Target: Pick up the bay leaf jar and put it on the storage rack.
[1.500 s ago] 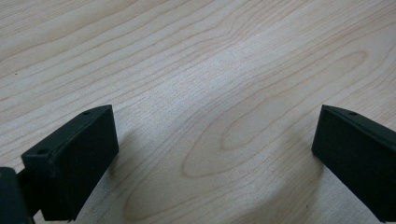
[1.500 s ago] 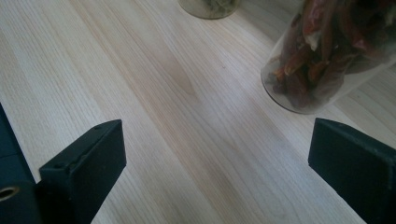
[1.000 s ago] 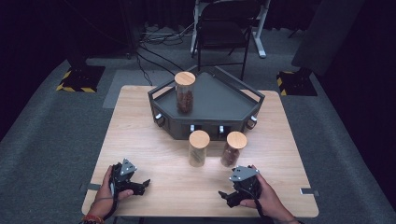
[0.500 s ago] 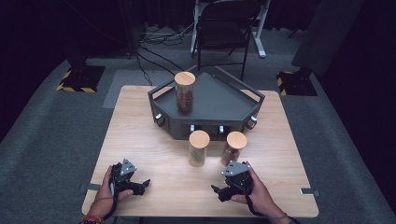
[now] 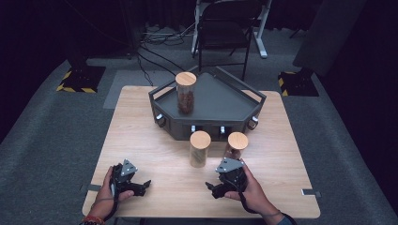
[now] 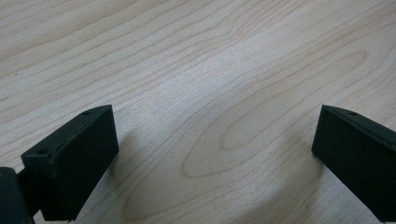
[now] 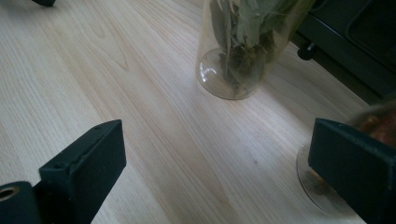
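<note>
The jar of green leaves is standing upright on the wooden table, ahead of the right gripper and a little off the line between its jaws, well clear of both pads. A second jar with reddish contents is sitting just behind the right-hand fingertip in the right gripper view, partly hidden by it; whether the pad is touching the glass cannot be told. In the high view these two cork-lidded jars, the leaf one and the reddish one, are standing side by side just in front of the dark angular tray, and the right gripper is lying just short of them, nearest the reddish one. Its jaws are standing wide apart, released, with only bare table between them. The left gripper is resting near the table's front edge, well apart from the jars, its jaws likewise spread wide over bare wood and holding nothing. A third jar is standing on the tray's left part
</note>
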{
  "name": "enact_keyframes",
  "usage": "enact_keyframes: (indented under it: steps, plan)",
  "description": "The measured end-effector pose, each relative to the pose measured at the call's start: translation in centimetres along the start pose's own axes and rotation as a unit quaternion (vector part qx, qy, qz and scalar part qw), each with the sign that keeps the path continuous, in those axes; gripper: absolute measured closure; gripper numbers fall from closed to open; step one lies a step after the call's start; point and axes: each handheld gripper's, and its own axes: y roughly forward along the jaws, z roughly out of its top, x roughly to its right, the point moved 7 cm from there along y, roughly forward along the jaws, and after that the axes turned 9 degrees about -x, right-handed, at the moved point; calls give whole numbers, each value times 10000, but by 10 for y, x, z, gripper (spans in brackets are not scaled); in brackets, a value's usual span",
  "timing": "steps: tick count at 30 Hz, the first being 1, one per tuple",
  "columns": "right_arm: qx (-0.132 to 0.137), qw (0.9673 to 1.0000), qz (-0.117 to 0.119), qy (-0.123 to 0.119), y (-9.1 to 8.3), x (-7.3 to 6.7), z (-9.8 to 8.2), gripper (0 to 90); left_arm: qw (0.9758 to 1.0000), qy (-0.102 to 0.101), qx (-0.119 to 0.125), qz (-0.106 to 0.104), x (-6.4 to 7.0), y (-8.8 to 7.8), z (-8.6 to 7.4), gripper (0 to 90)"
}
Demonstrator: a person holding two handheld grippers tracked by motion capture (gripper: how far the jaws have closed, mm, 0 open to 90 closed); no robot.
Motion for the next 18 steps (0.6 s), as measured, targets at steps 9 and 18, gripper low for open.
enact_keyframes:
  steps: [9, 18]
  plan:
    - [30, 9999, -126, 103, 11, -2, 12, 43, 10000, 0, 0, 0, 0, 0, 0, 3]
    - [129, 9992, -242, 288, 16, 2, 22, 43, 10000, 0, 0, 1, 0, 0, 0, 3]
